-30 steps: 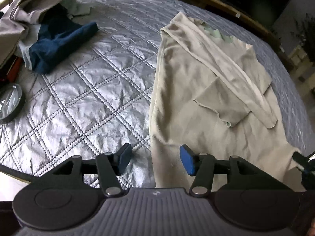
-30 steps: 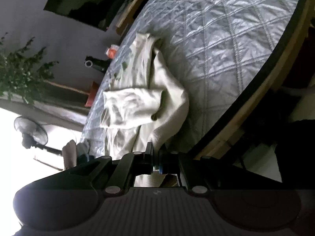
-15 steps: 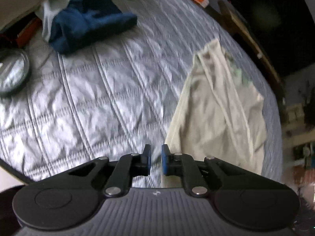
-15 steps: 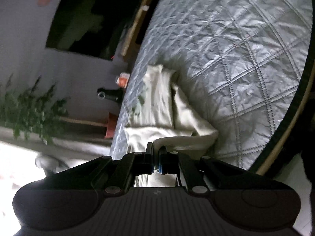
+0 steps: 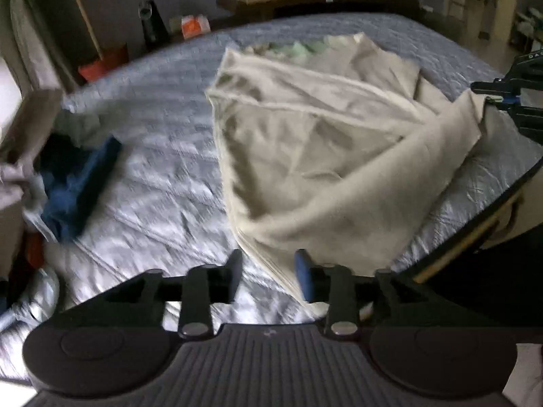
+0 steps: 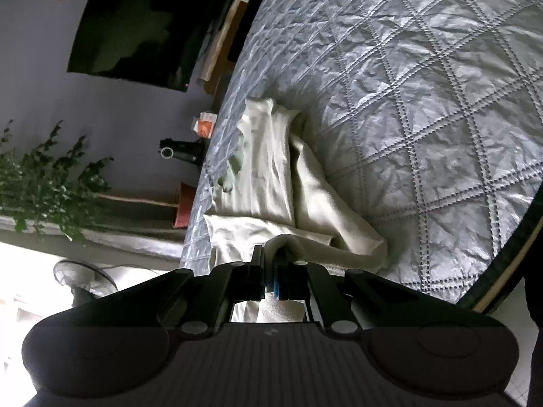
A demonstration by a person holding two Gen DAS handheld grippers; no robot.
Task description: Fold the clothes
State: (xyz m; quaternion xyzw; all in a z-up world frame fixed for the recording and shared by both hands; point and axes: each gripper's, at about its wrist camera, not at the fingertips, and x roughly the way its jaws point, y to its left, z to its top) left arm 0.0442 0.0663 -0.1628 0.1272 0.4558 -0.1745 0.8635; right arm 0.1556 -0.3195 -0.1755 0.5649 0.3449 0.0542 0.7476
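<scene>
On the quilted silver desk (image 5: 163, 169), a beige garment (image 5: 315, 156) lies partly folded, w/ one corner lifted twd the right edge. Right claw (image 6: 269, 271) is clamped on that corner. Left claw (image 5: 268, 271) is opening, its pads clear of the fabric; garment's near edge lies betw them. Navy clothes (image 5: 78, 183) sit far left.

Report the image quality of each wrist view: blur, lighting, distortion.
Left wrist view: motion-smeared, worst at the left where the dark blue garment and quilt stitching streak; the beige garment reads soft; dim overall. Right wrist view: sharp, the quilted cover crisp, but rolled sideways; blown-out window glare at lower left; fisheye bends the table edge.
</scene>
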